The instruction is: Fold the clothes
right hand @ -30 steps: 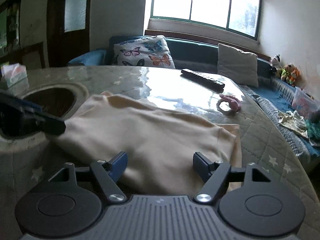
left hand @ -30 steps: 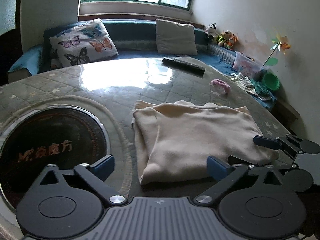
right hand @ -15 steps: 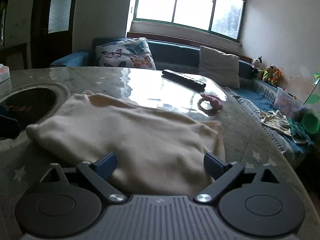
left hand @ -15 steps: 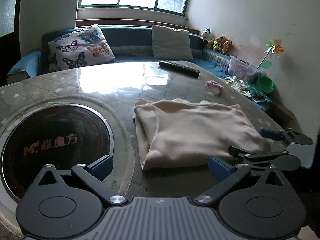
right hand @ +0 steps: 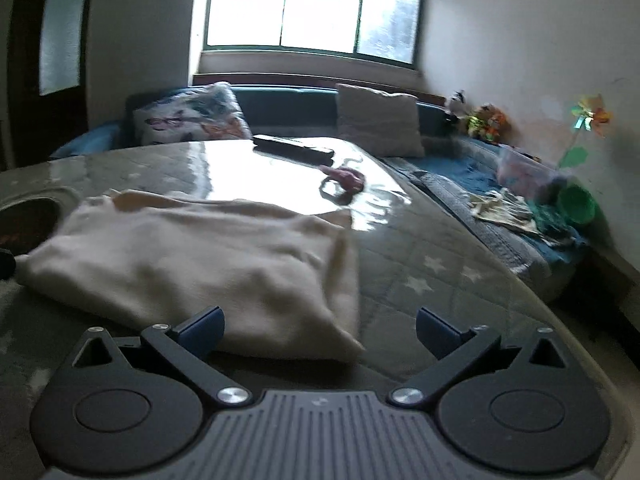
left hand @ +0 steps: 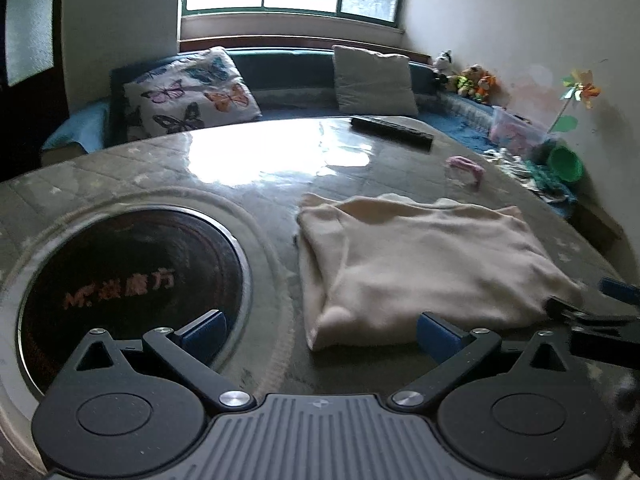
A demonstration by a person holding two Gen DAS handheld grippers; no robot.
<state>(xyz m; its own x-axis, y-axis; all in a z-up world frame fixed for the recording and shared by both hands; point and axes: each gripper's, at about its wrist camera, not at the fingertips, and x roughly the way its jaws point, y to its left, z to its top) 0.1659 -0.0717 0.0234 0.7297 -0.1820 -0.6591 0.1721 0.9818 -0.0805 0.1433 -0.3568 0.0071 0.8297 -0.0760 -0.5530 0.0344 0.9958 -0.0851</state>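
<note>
We are holding both grippers low over the counter (left hand: 248, 168), a round top with a glossy clear sheet over quilted, star-printed grey cloth. The left gripper (left hand: 320, 336) is standing with its jaws spread wide and nothing between them; its blue-tipped fingers (left hand: 202, 330) are flanking the near edge of the folded garment (left hand: 420, 264). The right gripper (right hand: 320, 330) is likewise gaping, gripping nothing, its left finger sitting just before the near corner of the same garment (right hand: 192, 264).

The garment is a soft, fleecy cream piece, folded into a thick, roughly rectangular pad with rounded corners and a layered fold showing along its left side. In the left wrist view it is lying at about 2 o'clock from the gripper; in the right wrist view it is spreading toward 10 o'clock.

A dark circular inset (left hand: 128, 288), ringed in metal and carrying faint orange lettering, is sitting in the counter at 10 o'clock from the left gripper. Beyond the garment, at 12 to 1 o'clock, a long black remote control (left hand: 392, 132) and a small pink fuzzy loop (left hand: 466, 164) are resting on the shiny surface. Behind the counter, a butterfly-print pillow (left hand: 188, 96) and a plain grey cushion (left hand: 374, 80) are leaning on a blue bench under the window.
</note>
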